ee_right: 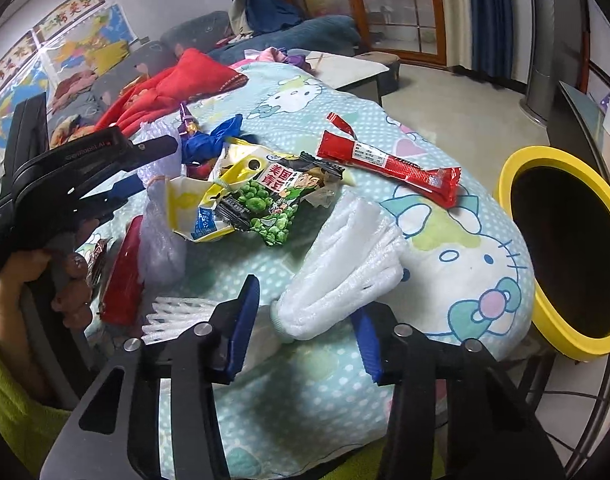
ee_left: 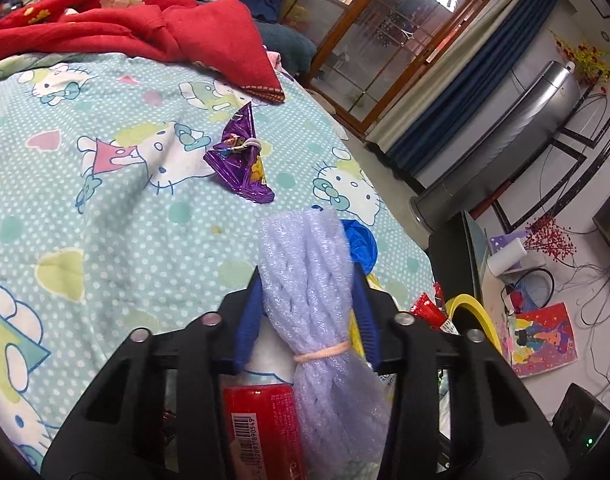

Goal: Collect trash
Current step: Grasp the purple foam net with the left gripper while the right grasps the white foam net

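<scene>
Left gripper [ee_left: 307, 280]: clamped on a lilac foam net bundle [ee_left: 317, 304] tied with a rubber band, apparently lifted for carrying to the yellow-rimmed bin [ee_right: 565, 248] beside the bed. Right gripper [ee_right: 305, 316]: jaws spread wide, straddling the tied end of a white foam net [ee_right: 345, 276] lying on the Hello Kitty quilt [ee_right: 465, 248], seemingly about to grasp. Uncollected: red stick wrapper [ee_right: 389, 164], green pea packet [ee_right: 277, 204], purple wrapper [ee_left: 241, 156]

Wrappers [ee_right: 265, 196] lie on the blanket [ee_right: 465, 264], with the bin [ee_right: 517, 184] right of it.
</scene>
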A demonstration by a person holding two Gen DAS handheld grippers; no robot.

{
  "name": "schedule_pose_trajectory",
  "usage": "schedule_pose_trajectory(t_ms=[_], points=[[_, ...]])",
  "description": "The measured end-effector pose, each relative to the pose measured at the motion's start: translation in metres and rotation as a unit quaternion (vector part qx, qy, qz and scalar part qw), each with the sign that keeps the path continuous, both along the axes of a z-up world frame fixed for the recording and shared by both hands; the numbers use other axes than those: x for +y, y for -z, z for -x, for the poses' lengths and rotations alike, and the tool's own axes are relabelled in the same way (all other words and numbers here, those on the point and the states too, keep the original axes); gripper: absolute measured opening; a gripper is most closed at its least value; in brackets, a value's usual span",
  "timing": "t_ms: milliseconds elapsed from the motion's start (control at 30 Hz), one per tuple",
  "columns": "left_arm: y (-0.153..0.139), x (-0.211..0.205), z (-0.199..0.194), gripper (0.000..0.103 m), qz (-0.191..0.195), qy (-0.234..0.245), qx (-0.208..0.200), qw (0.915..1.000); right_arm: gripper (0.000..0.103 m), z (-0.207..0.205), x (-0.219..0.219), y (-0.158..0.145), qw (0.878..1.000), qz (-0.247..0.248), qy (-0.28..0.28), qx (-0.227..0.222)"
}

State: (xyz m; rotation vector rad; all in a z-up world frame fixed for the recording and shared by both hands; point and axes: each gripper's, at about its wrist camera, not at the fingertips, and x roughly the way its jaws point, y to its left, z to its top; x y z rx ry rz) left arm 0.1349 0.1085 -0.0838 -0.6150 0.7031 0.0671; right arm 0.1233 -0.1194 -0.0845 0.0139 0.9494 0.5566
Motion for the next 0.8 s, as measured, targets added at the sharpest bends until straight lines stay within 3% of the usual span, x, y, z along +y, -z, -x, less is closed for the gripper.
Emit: schedule_pose_trajectory(t_ms=[233,800], points=[[-0.012,-0.003,0.007,0.025,-0.003,0.007,-0.015,0.9999,0.025,-0.002,-0.002,-0.006,1.0,-0.005,-0.01,0.004],[-0.065,-0.022,0.023,0.023,-0.046,0.023,-0.078,0.9956,0.019,0.002,-0.017,-0.029,0.999,-0.025,-0.017,-0.009]])
